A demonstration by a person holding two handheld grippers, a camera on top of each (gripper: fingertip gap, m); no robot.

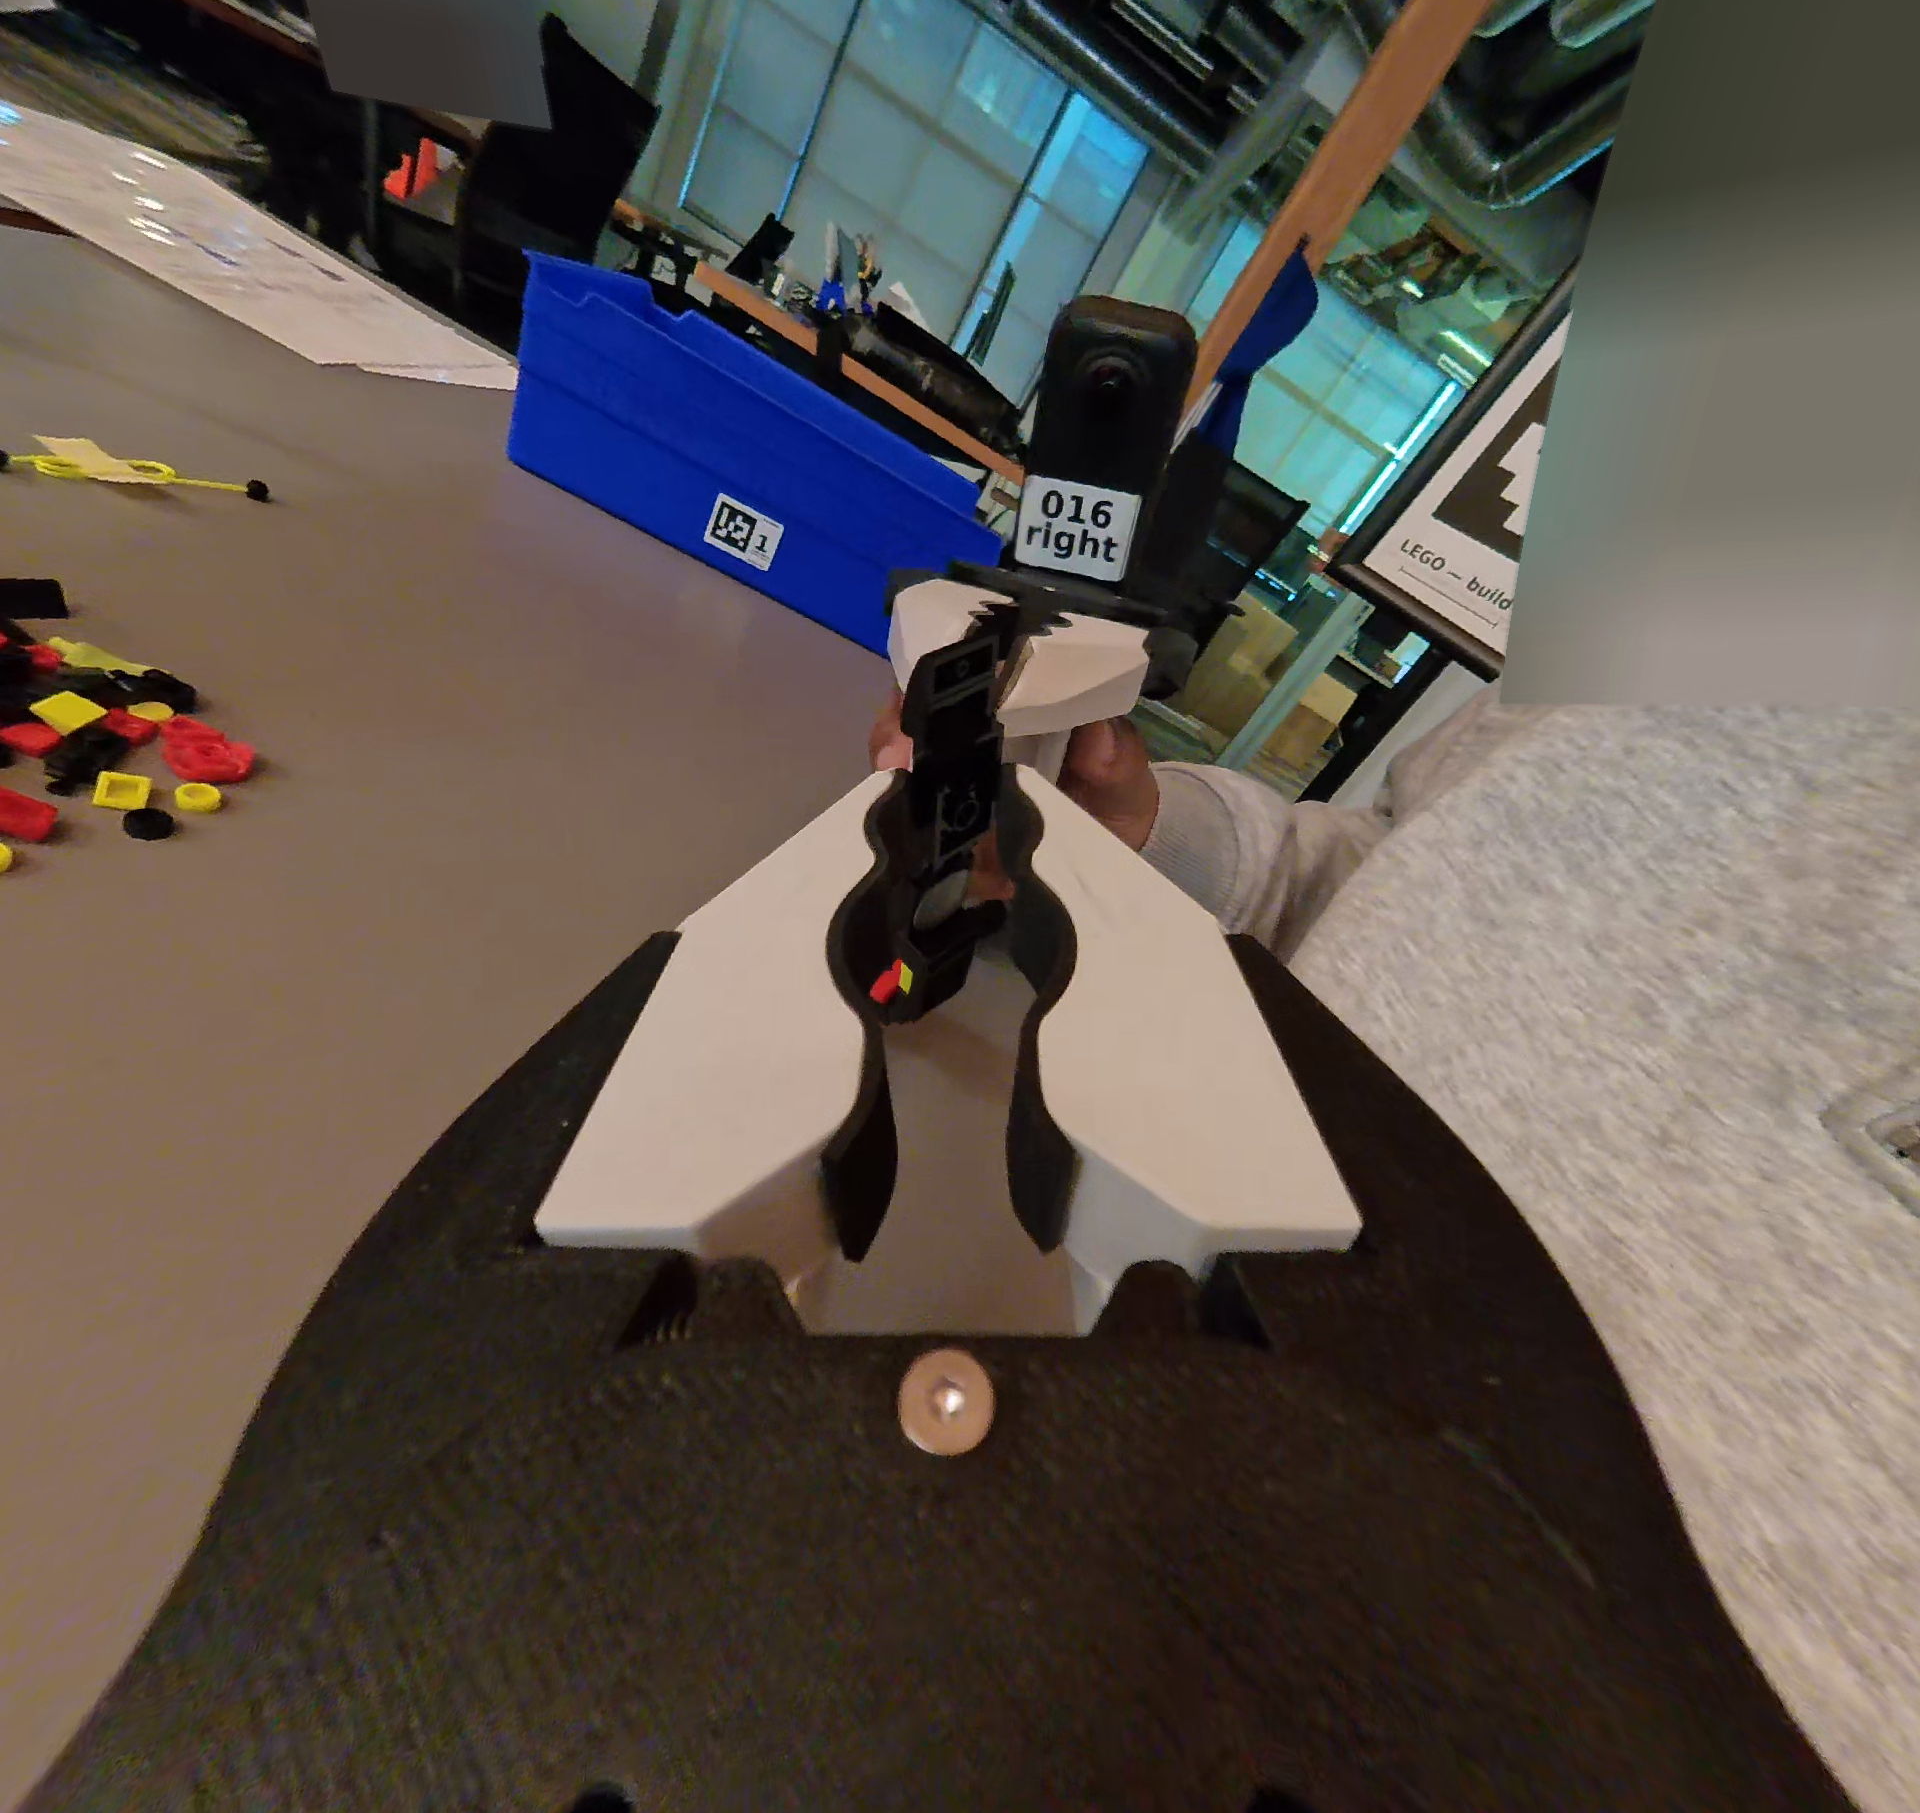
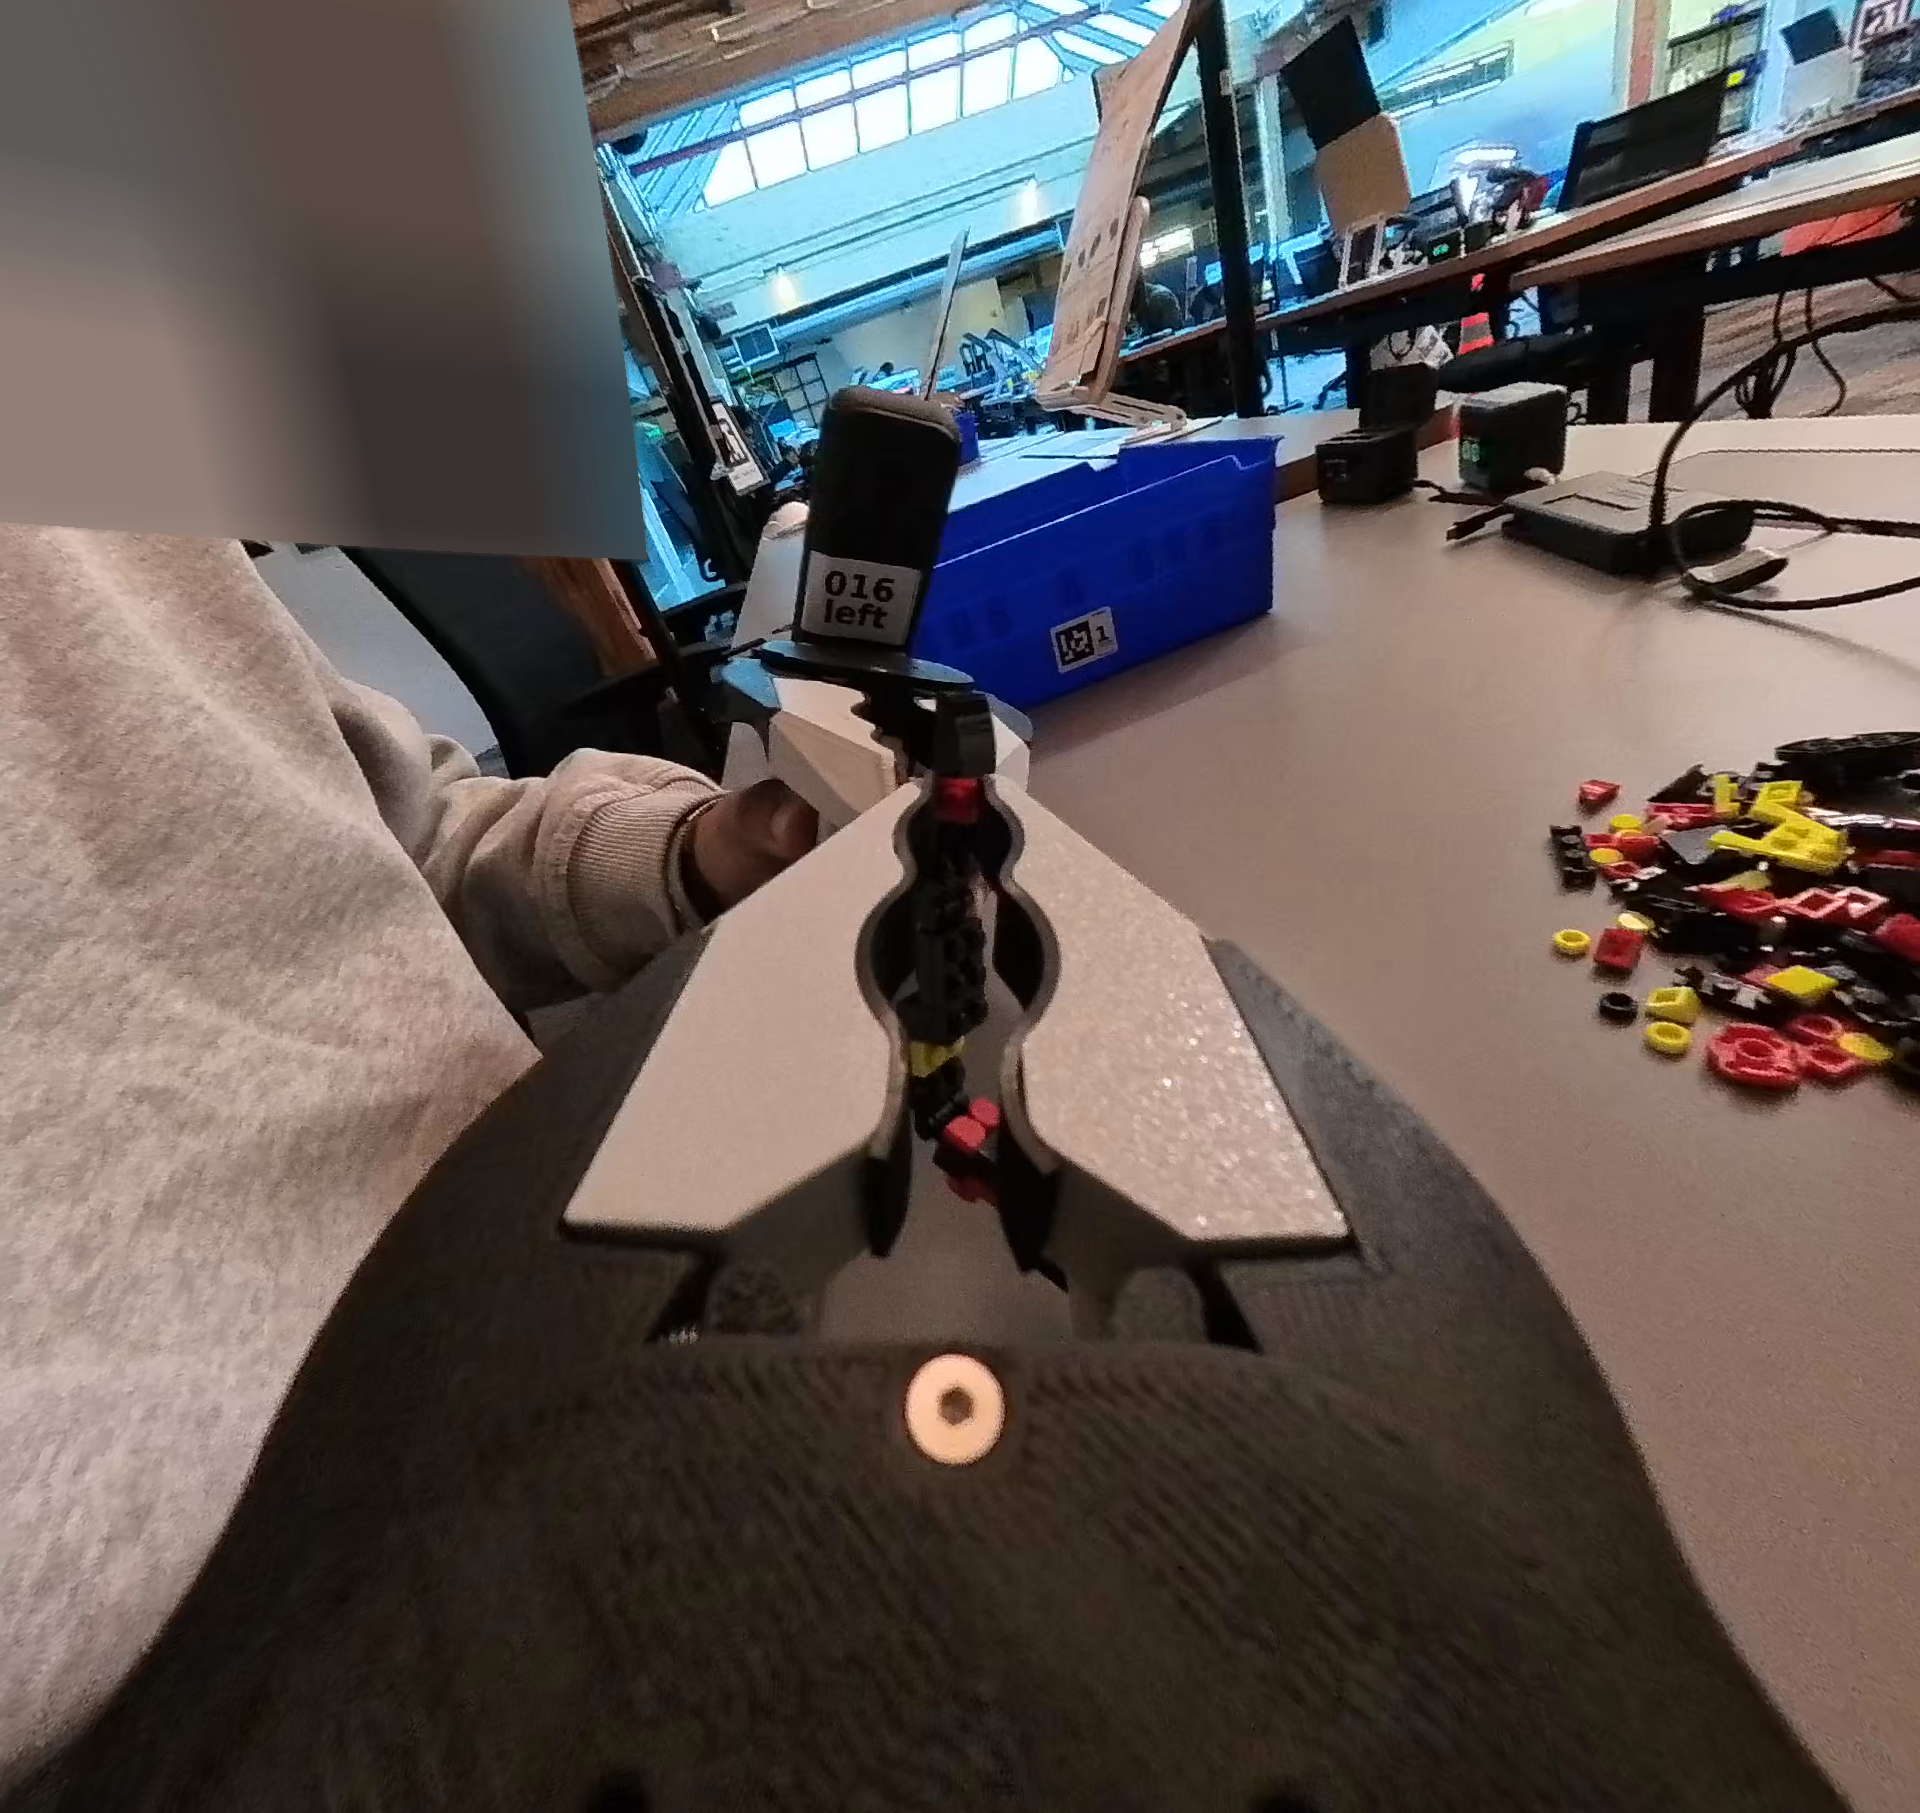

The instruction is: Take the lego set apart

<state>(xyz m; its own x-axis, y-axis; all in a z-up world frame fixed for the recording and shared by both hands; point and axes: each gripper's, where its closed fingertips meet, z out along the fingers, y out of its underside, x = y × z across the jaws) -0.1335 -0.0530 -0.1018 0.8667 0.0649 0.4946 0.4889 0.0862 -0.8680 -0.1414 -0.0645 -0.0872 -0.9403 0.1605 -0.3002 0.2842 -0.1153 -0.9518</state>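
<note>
Lego set point(image 2: 948, 974): a slim black strip of joined bricks with red and yellow studs, held in the air between both grippers. Left gripper point(image 1: 940, 942): jaws pinched on one end. Right gripper point(image 2: 951, 984): jaws pinched on the other. Loose red, yellow and black pieces point(image 2: 1766, 890) are scattered on the tabletop point(image 2: 1403, 828) aside. A blue bin point(image 1: 727, 433) bearing a white coded sticker is seen beyond the jaws; each gripper's camera carries a printed white label.
</note>
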